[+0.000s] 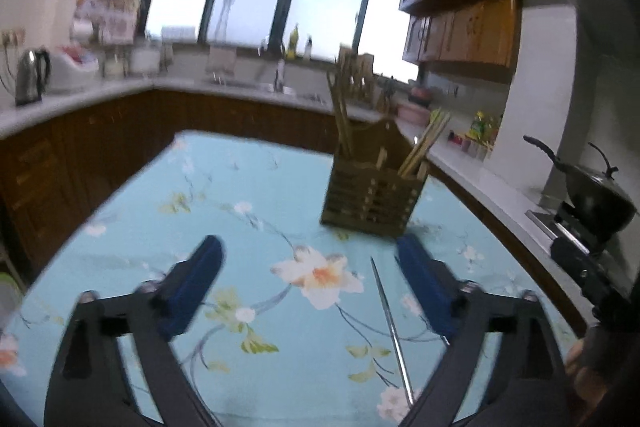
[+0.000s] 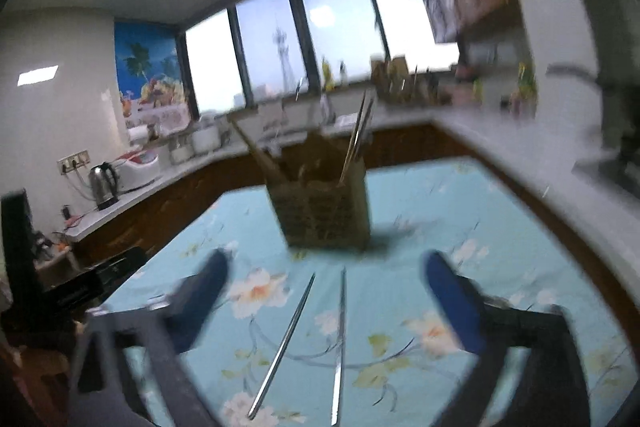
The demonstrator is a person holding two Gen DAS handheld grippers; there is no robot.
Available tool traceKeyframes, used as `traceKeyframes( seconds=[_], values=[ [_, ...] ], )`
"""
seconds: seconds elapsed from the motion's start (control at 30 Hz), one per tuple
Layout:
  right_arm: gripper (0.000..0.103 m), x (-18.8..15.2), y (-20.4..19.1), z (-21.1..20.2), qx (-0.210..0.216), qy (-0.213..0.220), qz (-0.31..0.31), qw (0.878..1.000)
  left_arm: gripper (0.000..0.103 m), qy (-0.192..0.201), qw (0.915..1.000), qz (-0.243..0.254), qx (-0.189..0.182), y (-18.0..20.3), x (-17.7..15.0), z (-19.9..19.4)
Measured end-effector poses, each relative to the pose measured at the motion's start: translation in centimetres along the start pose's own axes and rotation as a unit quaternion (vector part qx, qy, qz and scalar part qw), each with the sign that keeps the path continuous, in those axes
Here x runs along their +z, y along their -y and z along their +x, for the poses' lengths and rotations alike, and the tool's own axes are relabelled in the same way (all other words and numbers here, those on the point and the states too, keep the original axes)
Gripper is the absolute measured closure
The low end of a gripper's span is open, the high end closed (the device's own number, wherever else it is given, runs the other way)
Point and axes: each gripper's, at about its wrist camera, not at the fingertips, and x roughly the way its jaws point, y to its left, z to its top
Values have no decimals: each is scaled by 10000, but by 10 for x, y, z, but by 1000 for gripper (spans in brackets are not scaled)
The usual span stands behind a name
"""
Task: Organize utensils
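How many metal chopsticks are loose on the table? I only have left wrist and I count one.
Observer: Two. One metal chopstick and a second chopstick lie side by side, apart, on the tablecloth.
Operator: Right tongs holding anything?
Observer: No. The right tongs are open and empty, and both chopsticks show between their fingers.
Operator: Which way do they point?
Observer: Narrow tips toward the wooden holder, short of touching it.
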Motion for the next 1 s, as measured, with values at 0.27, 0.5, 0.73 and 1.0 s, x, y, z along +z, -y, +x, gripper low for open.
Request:
traceKeyframes(
  seconds=[0.27, 0.5, 0.73, 1.0],
  values=[
    [0, -27, -11, -3, -135, 43, -336, 9993, 1, 114, 9989, 323, 317, 3, -25, -9],
    [0, -40, -3, -4, -293, -25, -255, 9992, 0, 28, 9975, 415, 563, -5, -41, -8],
    [0, -45, 4, -8, -340, 0, -150, 9993, 0, 11, 9962, 585, 637, 0, -48, -9],
    [0, -50, 9, -10, -331, -54, -14, 9994, 0, -48, 9951, 698, 698, 4, -51, -7]
  ],
)
